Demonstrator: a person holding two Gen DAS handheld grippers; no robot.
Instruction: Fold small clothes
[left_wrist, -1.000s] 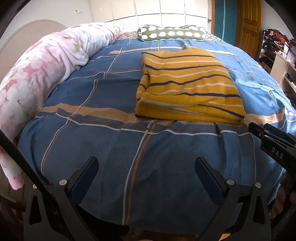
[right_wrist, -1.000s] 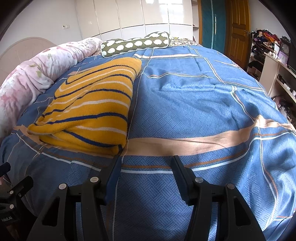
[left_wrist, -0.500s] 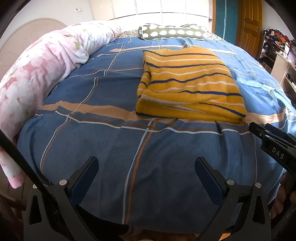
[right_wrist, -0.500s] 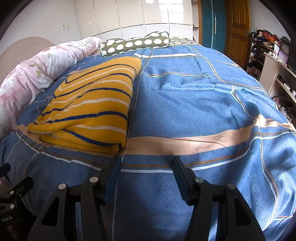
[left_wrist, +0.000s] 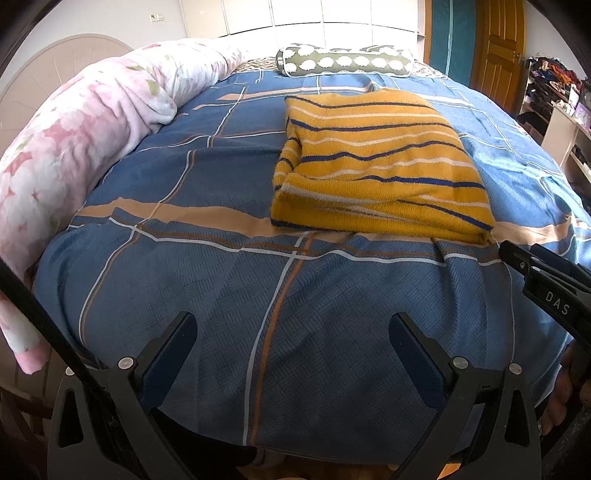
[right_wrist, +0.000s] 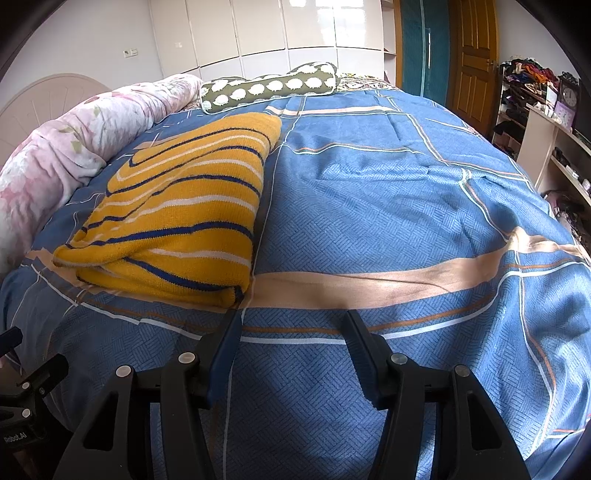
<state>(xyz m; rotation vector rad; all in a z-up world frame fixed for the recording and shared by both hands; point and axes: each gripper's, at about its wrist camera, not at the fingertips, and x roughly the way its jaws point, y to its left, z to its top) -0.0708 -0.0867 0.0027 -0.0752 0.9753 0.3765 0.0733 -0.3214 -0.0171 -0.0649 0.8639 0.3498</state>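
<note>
A yellow knit sweater (left_wrist: 376, 162) with blue and white stripes lies folded in a flat rectangle on the blue checked bedspread (left_wrist: 229, 280). In the right wrist view the sweater (right_wrist: 177, 214) lies left of centre. My left gripper (left_wrist: 291, 325) is open and empty, held over the bed's near edge, well short of the sweater. My right gripper (right_wrist: 291, 321) is open and empty, its left fingertip just below the sweater's near right corner. The right gripper's body shows at the right edge of the left wrist view (left_wrist: 546, 288).
A rolled pink floral duvet (left_wrist: 85, 125) runs along the bed's left side. A green bolster pillow (left_wrist: 343, 62) with white dots lies at the far end. Shelves with clutter (right_wrist: 535, 110) and a wooden door (right_wrist: 472, 62) stand to the right.
Both grippers have stayed open and nearly still. The left view has drawn back and tipped slightly, so the sweater sits a little higher in the frame.
</note>
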